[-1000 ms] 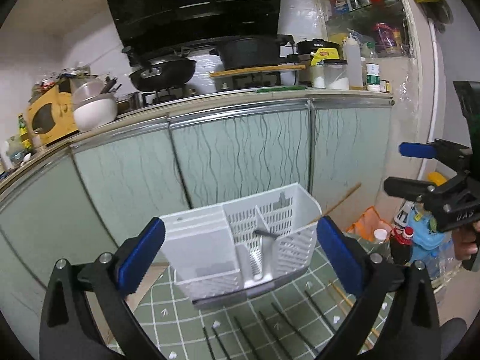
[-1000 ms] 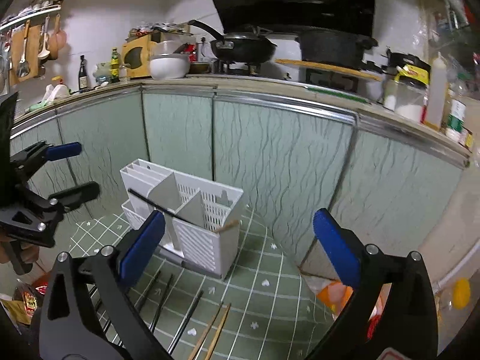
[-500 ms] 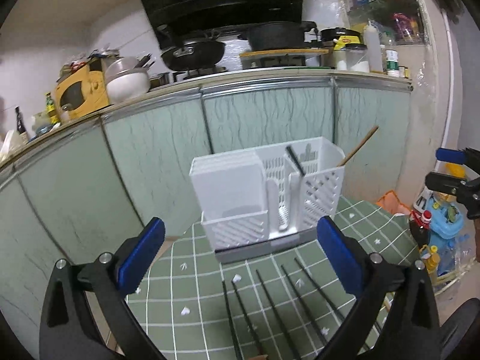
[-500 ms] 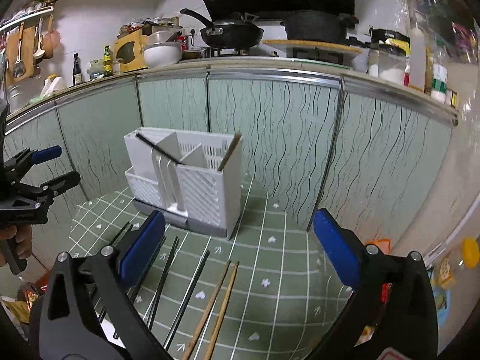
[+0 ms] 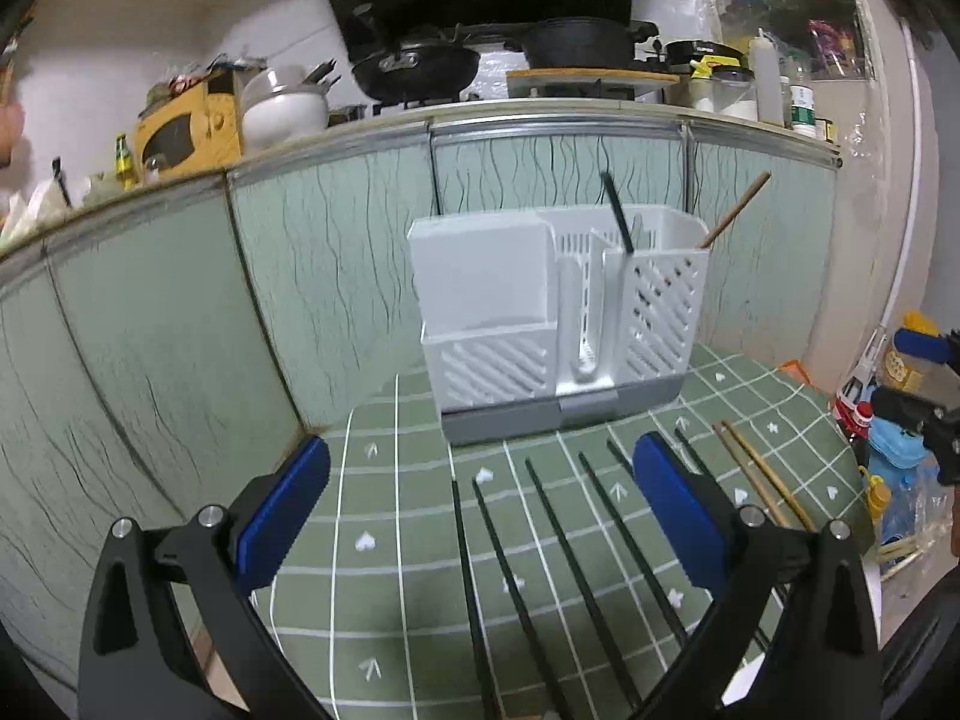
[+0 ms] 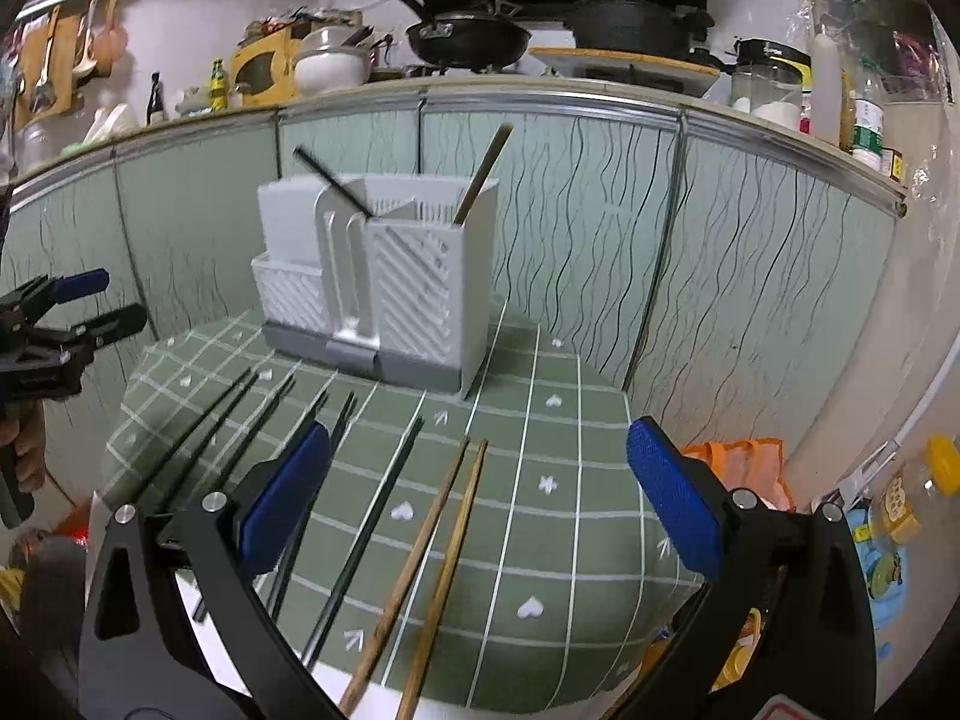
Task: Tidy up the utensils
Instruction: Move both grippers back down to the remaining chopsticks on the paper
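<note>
A white slotted utensil holder [image 5: 558, 312] [image 6: 384, 276] stands at the back of a green checked cloth [image 5: 420, 510] [image 6: 540, 480]. One black chopstick [image 5: 618, 213] [image 6: 333, 183] and one wooden chopstick [image 5: 735, 210] [image 6: 483, 171] lean out of it. Several black chopsticks [image 5: 564, 552] [image 6: 360, 534] lie loose on the cloth in front, with two wooden chopsticks [image 6: 432, 558] [image 5: 762, 480] to their right. My left gripper [image 5: 480, 516] hovers open above the black ones, holding nothing. My right gripper [image 6: 477, 498] hangs open over the wooden pair, also with nothing in it.
Pale green cabinet doors [image 5: 336, 264] rise right behind the holder. On the counter above sit a black wok [image 5: 414, 63], a pot [image 6: 624, 24] and jars [image 6: 768, 84]. Bottles and bags [image 5: 888, 444] crowd the floor at the right of the cloth.
Both grippers have drawn back and tipped down from the holder, so the loose chopsticks on the cloth now lie between their fingers. Both stay open.
</note>
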